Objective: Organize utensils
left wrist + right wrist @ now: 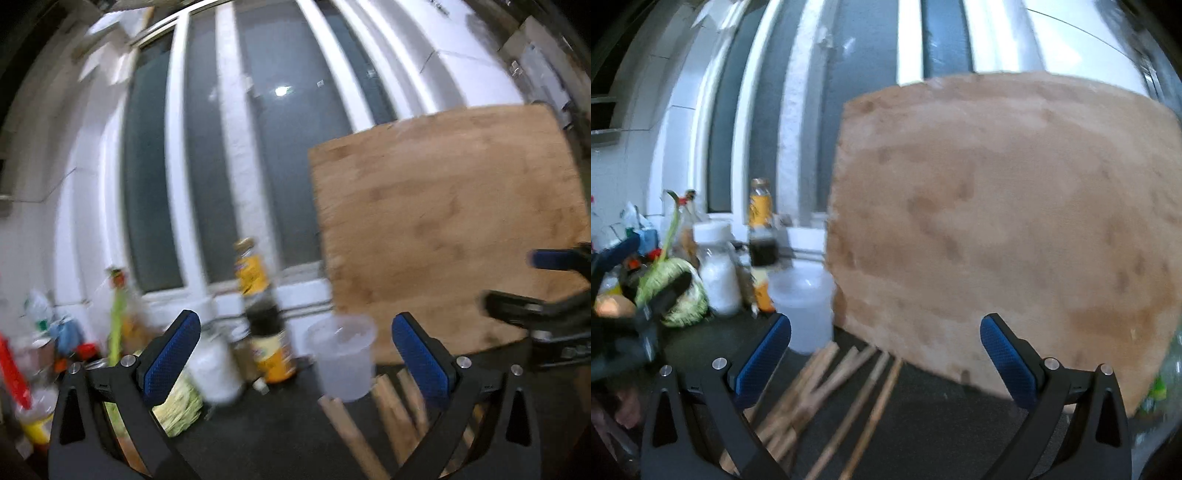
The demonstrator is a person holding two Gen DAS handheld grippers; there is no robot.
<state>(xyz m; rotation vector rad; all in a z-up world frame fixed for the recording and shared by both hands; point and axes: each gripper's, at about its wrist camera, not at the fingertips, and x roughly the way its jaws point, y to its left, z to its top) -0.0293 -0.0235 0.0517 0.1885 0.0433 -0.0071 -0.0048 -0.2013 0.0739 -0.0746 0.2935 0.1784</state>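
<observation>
**Nothing gripped yet — chopsticks loose beside a tippy cup**

Both views are smeared with motion blur, so fine detail is uncertain. The left gripper (295, 350) has its blue-padded fingers (173, 354) spread wide with nothing between them; the right gripper (886, 350) is spread just as wide and equally empty. Neither touches anything.

The task's things, a loose bundle of wooden chopsticks (820, 391), lie flat on the dark countertop (266, 428), fanned out and partly crossing one another, just in front of a large wooden cutting board (1004, 229) that stands leaning against the window. Just beside them, to their left, stands a translucent plastic cup (341, 358) — upright and, as far as the blur allows, empty. My guess is that it is the holder the chopsticks belong in, though nothing confirms that. Behind it crowd a dark sauce bottle (266, 317), a white jar (718, 269) and other clutter I cannot make out.

Risks, as I judge them: the cup looks light, so a gripper finger brushing its rim could tip it into the bottles. The sticks overlap, so closing on one may drag or scatter its neighbours, or pinch two at once. The leaning board sits near the chopsticks' far ends — a hard nudge could shift its foot and bring it down.
</observation>
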